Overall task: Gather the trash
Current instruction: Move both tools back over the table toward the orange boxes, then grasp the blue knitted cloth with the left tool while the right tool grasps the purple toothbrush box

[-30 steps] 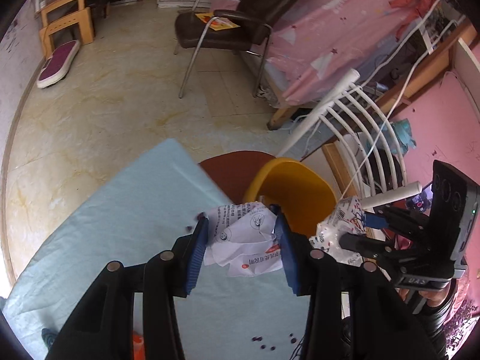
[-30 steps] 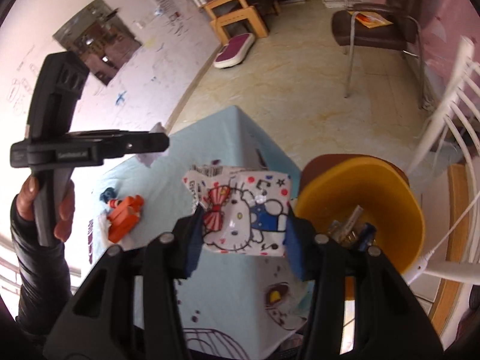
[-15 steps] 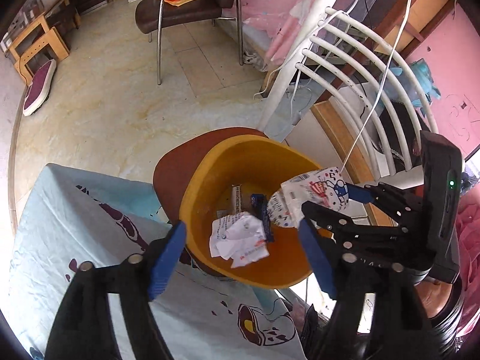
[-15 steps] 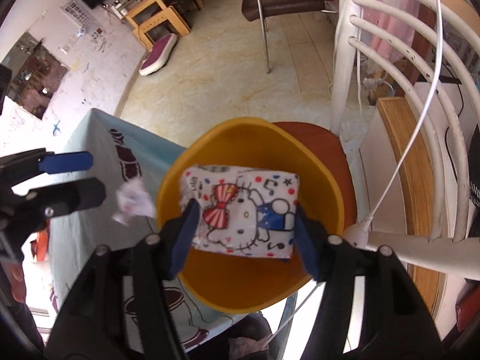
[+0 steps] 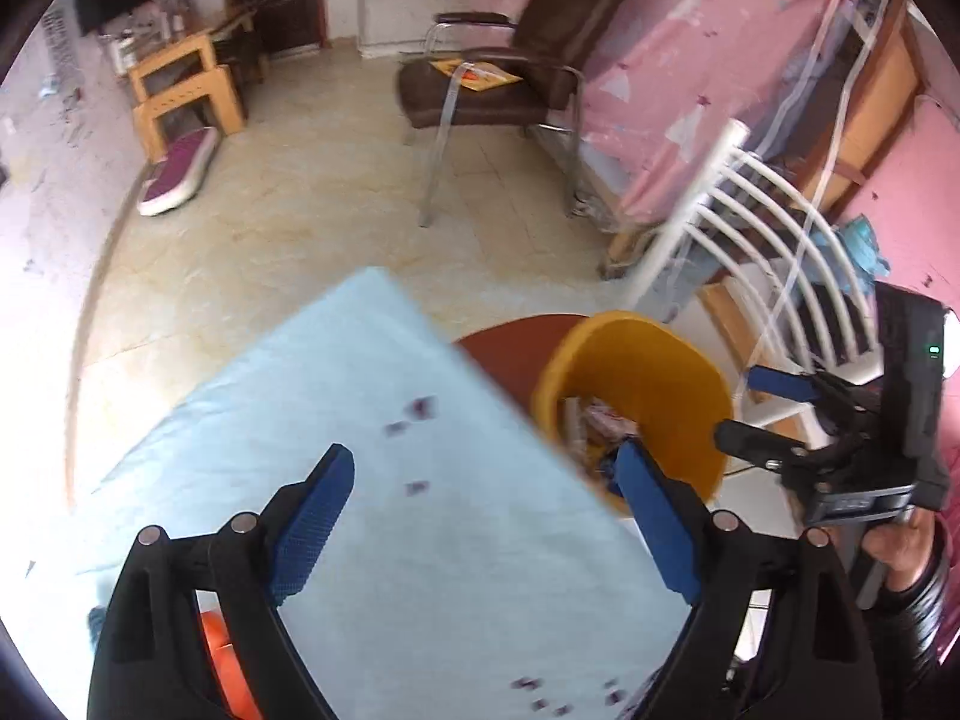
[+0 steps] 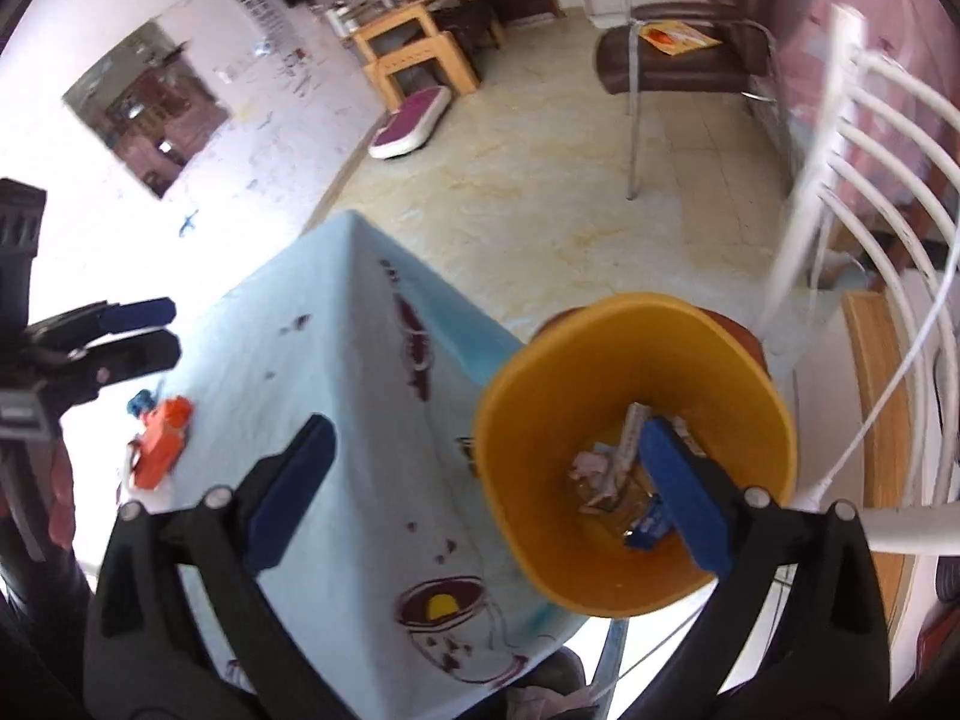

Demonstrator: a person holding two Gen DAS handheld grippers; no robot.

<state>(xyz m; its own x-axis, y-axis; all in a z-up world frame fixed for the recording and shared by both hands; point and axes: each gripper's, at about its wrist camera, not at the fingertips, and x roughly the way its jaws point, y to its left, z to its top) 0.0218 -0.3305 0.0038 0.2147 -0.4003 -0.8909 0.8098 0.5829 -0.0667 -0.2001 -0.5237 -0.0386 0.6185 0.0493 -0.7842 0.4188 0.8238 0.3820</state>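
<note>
A yellow bin [image 6: 636, 456] stands on a brown stool beside the table corner; it also shows in the left wrist view [image 5: 642, 384]. Crumpled paper and wrappers [image 6: 606, 474] lie at its bottom. My left gripper [image 5: 480, 498] is open and empty above the light blue tablecloth [image 5: 336, 420]. My right gripper [image 6: 486, 480] is open and empty, its right finger over the bin's mouth. The right gripper also shows in the left wrist view [image 5: 762, 402], to the right of the bin.
An orange toy [image 6: 159, 438] lies on the tablecloth [image 6: 336, 420] at the left. A white slatted chair [image 6: 870, 180] stands right of the bin. A brown armchair [image 5: 510, 72] and wooden stools [image 5: 186, 84] stand on the far floor.
Both grippers have opened and let go: the crumpled paper and the Hello Kitty packet went into the bin. Both grippers have pulled back from over the bin toward the table.
</note>
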